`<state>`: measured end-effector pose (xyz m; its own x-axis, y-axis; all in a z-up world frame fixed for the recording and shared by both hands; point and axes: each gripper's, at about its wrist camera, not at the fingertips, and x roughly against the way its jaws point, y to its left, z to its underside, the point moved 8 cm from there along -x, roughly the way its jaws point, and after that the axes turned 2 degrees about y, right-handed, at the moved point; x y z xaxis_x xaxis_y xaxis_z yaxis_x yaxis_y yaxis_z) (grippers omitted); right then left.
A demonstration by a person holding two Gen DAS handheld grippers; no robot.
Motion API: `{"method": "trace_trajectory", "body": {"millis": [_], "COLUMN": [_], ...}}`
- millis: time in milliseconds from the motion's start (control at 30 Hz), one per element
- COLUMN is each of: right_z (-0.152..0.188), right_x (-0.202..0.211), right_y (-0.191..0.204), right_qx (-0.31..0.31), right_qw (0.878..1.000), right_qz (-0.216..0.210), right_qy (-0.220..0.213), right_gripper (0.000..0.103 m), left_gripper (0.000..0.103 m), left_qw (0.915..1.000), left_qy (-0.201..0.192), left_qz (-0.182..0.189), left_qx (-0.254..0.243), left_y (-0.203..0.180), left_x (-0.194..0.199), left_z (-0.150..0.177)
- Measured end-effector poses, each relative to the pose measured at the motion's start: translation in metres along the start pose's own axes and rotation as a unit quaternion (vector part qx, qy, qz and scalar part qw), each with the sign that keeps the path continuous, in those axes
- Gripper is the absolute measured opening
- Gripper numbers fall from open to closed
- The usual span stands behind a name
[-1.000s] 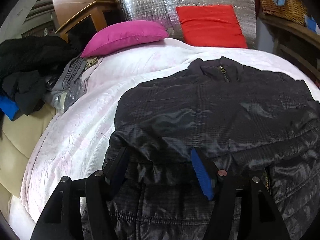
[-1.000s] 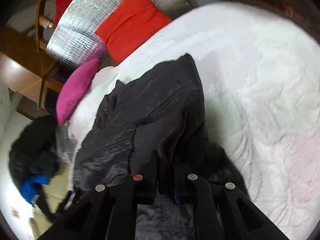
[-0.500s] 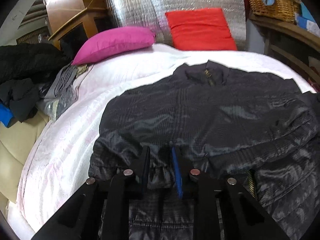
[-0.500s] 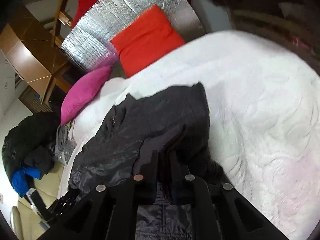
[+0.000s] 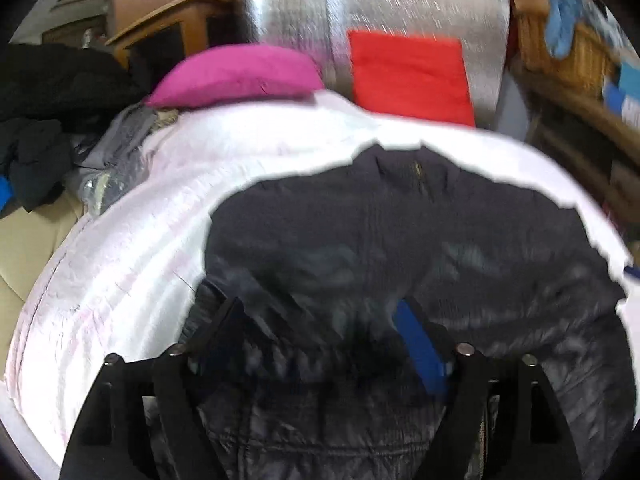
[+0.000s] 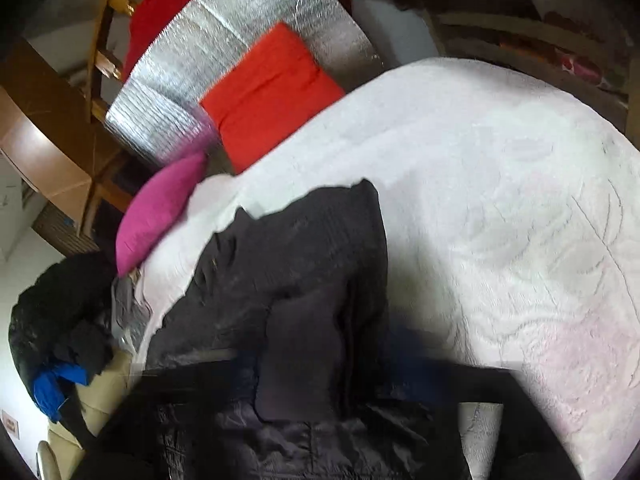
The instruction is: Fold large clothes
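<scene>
A black quilted jacket point(image 5: 400, 248) lies spread on the white bedspread point(image 5: 120, 264), collar at the far side. My left gripper point(image 5: 320, 320) is open wide just above the jacket's near folded part, its blue pad point(image 5: 420, 344) showing on the right finger. The jacket also shows in the right wrist view point(image 6: 288, 280), with a sleeve or edge folded over. My right gripper point(image 6: 320, 376) is heavily blurred; its fingers appear spread apart over the jacket's near part, which hides its tips.
A magenta pillow point(image 5: 236, 76) and a red cushion point(image 5: 408, 76) lean against a silver panel point(image 5: 320, 8) at the bed's head. A dark clothes pile point(image 5: 48, 120) lies left of the bed. A wicker basket point(image 5: 560, 40) stands at the far right.
My left gripper, pinched on the jacket half a second ago, has opened wide and let go. My right gripper, shut on the jacket before, now looks spread and both views are blurred by motion.
</scene>
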<state>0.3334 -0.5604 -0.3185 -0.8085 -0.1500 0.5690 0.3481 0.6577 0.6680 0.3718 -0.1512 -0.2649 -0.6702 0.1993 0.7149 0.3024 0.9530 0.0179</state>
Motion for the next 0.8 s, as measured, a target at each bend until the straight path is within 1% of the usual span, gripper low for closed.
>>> {"method": "trace_trajectory", "body": {"millis": [33, 67, 167, 233, 300, 367, 400, 433, 500, 533, 567, 600, 633, 700, 767, 800], "right_z": [-0.003, -0.004, -0.005, -0.002, 0.003, 0.007, 0.010, 0.013, 0.017, 0.018, 0.017, 0.015, 0.013, 0.009, 0.007, 0.008], "right_x": [-0.001, -0.005, -0.022, -0.036, -0.047, -0.060, -0.066, -0.072, -0.080, -0.078, -0.077, -0.073, -0.069, -0.057, -0.047, -0.045], "right_y": [0.000, 0.002, 0.005, 0.005, 0.005, 0.008, 0.010, 0.010, 0.009, 0.009, 0.011, 0.015, 0.018, 0.024, 0.031, 0.031], "right_qx": [0.000, 0.006, 0.028, 0.036, 0.044, 0.063, 0.074, 0.083, 0.095, 0.098, 0.104, 0.116, 0.123, 0.129, 0.133, 0.135], "right_qw": [1.000, 1.000, 1.000, 0.999, 0.998, 0.995, 0.994, 0.992, 0.990, 0.989, 0.989, 0.987, 0.987, 0.987, 0.988, 0.987], "right_qz": [-0.005, -0.005, 0.010, 0.020, 0.022, 0.037, 0.047, 0.058, 0.072, 0.075, 0.079, 0.088, 0.091, 0.088, 0.083, 0.085], "right_qy": [-0.010, -0.009, 0.010, 0.029, 0.048, 0.065, 0.070, 0.076, 0.080, 0.075, 0.071, 0.061, 0.050, 0.028, 0.010, 0.006], "right_gripper": [0.093, 0.093, 0.092, 0.086, 0.080, 0.078, 0.074, 0.066, 0.058, 0.050, 0.045, 0.037, 0.032, 0.028, 0.027, 0.027], "left_gripper": [0.082, 0.083, 0.084, 0.084, 0.084, 0.084, 0.084, 0.084, 0.084, 0.078, 0.073, 0.060, 0.052, 0.047, 0.047, 0.047], "left_qw": [1.0000, 0.9999, 0.9984, 0.9957, 0.9914, 0.9887, 0.9883, 0.9886, 0.9905, 0.9908, 0.9915, 0.9921, 0.9932, 0.9941, 0.9952, 0.9959], "left_qy": [-0.003, -0.004, 0.010, 0.032, 0.061, 0.081, 0.086, 0.089, 0.089, 0.088, 0.085, 0.083, 0.078, 0.066, 0.055, 0.055], "left_qz": [0.002, 0.004, 0.003, 0.009, 0.021, 0.037, 0.040, 0.038, 0.030, 0.031, 0.027, 0.021, 0.011, 0.012, 0.011, 0.005], "left_qx": [0.005, 0.015, 0.056, 0.086, 0.114, 0.121, 0.120, 0.116, 0.100, 0.098, 0.095, 0.092, 0.086, 0.085, 0.080, 0.071], "left_y": [0.005, 0.013, 0.037, 0.050, 0.059, 0.057, 0.056, 0.055, 0.052, 0.051, 0.049, 0.051, 0.051, 0.052, 0.054, 0.053], "left_x": [0.000, 0.000, -0.015, -0.027, -0.043, -0.054, -0.057, -0.059, -0.065, -0.066, -0.066, -0.066, -0.064, -0.060, -0.056, -0.056], "left_z": [-0.004, -0.009, -0.016, -0.015, -0.011, -0.005, -0.004, -0.003, -0.003, -0.003, -0.003, -0.004, -0.003, -0.006, -0.008, -0.007]}}
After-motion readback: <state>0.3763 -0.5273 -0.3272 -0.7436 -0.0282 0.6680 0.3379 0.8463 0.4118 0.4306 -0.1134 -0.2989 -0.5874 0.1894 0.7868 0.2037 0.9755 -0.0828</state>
